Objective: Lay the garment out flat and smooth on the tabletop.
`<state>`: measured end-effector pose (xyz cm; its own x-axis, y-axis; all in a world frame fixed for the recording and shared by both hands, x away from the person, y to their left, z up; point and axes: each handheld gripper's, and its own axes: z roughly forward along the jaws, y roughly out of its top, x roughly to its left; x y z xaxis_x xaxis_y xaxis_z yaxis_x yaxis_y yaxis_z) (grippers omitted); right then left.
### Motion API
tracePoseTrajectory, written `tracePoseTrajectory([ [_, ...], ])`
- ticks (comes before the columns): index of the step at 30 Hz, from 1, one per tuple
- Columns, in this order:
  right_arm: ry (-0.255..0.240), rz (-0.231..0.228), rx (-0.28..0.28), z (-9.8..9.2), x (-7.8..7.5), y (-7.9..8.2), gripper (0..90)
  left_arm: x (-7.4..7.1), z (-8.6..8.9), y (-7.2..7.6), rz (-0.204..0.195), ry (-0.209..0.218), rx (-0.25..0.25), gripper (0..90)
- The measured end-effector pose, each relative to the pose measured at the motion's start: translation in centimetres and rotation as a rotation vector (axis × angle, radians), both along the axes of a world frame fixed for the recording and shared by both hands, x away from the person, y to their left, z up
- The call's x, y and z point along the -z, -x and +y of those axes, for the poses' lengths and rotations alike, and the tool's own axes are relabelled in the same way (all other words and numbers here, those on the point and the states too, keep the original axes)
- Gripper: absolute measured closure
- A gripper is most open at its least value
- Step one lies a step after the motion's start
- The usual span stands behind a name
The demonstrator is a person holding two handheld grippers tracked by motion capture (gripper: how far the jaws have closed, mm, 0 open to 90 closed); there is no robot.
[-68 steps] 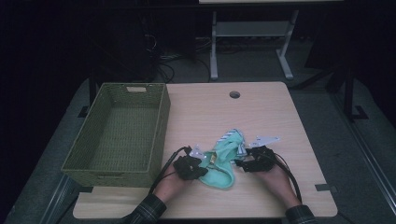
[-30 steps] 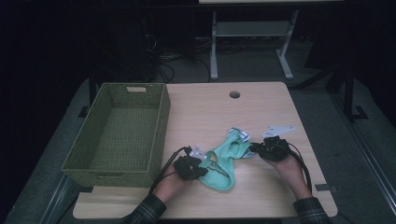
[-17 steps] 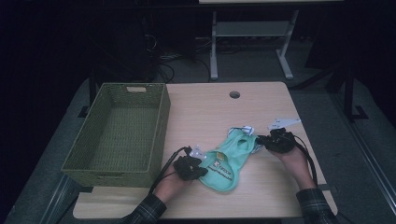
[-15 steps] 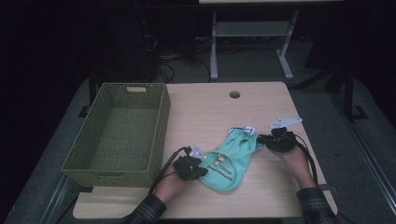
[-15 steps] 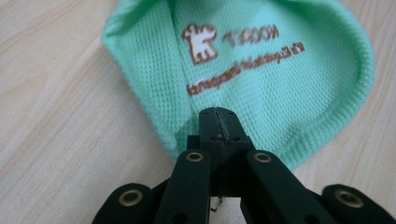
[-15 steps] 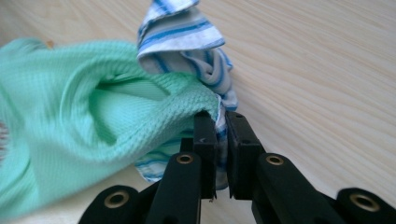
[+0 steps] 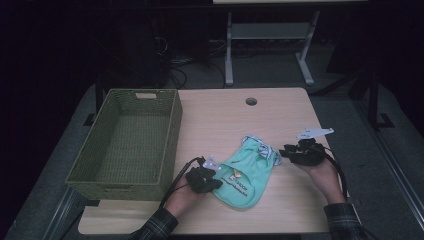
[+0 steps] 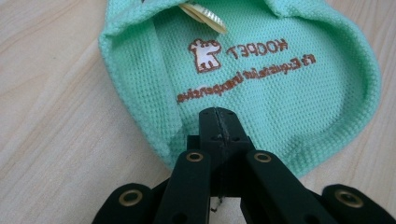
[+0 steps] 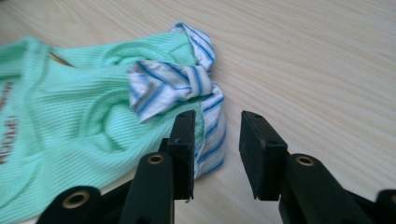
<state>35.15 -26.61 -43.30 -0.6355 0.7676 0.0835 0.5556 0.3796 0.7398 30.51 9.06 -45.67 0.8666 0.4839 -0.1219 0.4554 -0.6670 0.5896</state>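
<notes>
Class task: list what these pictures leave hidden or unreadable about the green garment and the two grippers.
- Green garment: its near hem, left gripper view, hidden by the shut left gripper.
- Its far end, same view, cut off by the top edge.
- Its lettering, high view, too small.
- Right gripper: jaws stand open, having just widened; base cut off below.

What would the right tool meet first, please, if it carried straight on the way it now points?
Most likely the striped collar of the green garment. The right tool has just been opening, and nothing is gripped between its jaws; the collar's edge lies just ahead beside one jaw. Depth is uncertain, so it might first skim the bare table.
</notes>
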Motion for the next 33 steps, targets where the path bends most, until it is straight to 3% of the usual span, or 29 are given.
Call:
tracePoseTrajectory([
  [5, -0.014, 0.016, -0.023, -0.1, 0.0, 1.1, 79.4, -0.1, 0.0, -0.1, 0.003, -0.008, 0.006, 89.6],
  [7, -0.057, 0.013, -0.041, -0.1, 0.0, 1.8, 84.2, -0.1, 0.0, -0.2, 0.008, -0.002, -0.002, 89.5],
  [9, -0.064, 0.023, -0.051, 0.2, 0.1, 2.2, 86.2, -0.1, 0.0, -0.2, 0.004, -0.003, -0.002, 89.5],
  [18, -0.064, 0.027, -0.082, 1.4, 0.5, 3.4, 84.8, -1.1, 0.2, -0.4, -0.027, 0.022, -0.009, 86.8],
  [23, -0.057, 0.021, -0.087, 1.8, 0.5, 3.4, 81.8, -2.0, 0.4, -1.2, -0.067, 0.038, -0.045, 78.3],
  [26, -0.057, 0.02, -0.073, 2.0, 0.5, 3.1, 79.5, -2.5, 0.6, -2.3, -0.099, 0.034, -0.07, 73.7],
  [33, -0.056, 0.015, -0.006, 1.8, 0.3, 1.4, 77.6, -1.9, 0.5, -3.7, -0.114, 0.017, -0.108, 63.7],
])
